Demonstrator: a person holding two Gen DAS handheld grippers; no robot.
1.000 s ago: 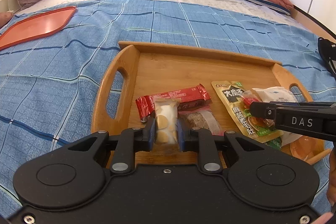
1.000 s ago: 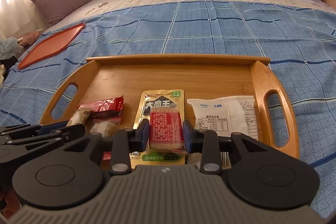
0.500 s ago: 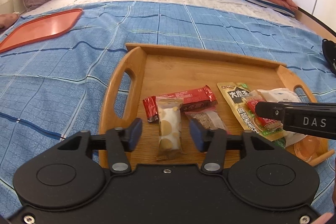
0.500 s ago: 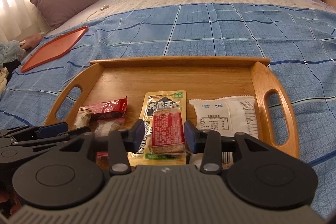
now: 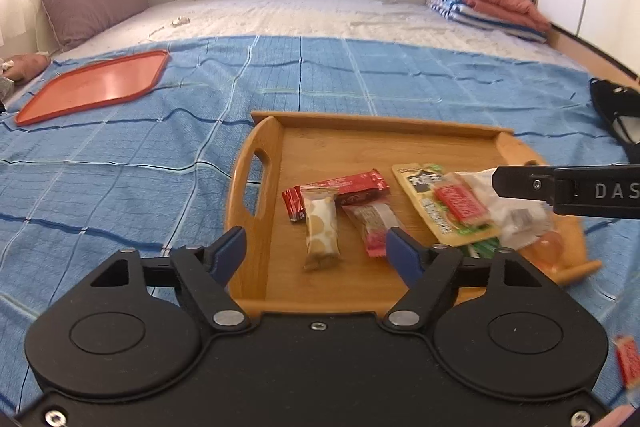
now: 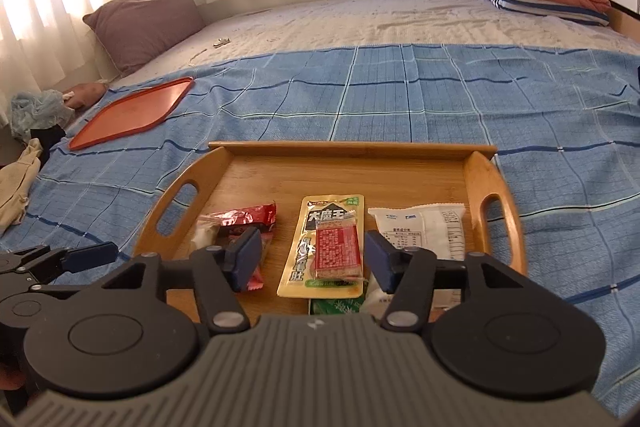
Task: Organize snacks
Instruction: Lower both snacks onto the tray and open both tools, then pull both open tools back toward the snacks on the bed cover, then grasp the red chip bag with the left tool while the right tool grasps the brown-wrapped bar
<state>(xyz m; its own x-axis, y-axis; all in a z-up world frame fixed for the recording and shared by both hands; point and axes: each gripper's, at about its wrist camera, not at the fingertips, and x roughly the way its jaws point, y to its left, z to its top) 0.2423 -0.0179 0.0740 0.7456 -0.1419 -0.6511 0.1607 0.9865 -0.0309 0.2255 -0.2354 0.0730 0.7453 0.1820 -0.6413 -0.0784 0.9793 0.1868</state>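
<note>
an orange tray (image 5: 96, 87) lies far left on the blue bedspread (image 5: 120, 179). the left gripper (image 5: 316, 253) is released, its jaws opening, with the cream biscuit packet (image 5: 322, 227) lying free on the wooden tray (image 5: 400, 291) between them. further right, the right gripper (image 6: 314, 261) is also letting go, jaws opening around the small red packet (image 6: 337, 247), which rests on the yellow snack bag (image 6: 332, 215). a white packet (image 6: 424, 227) lies rightmost.
</note>
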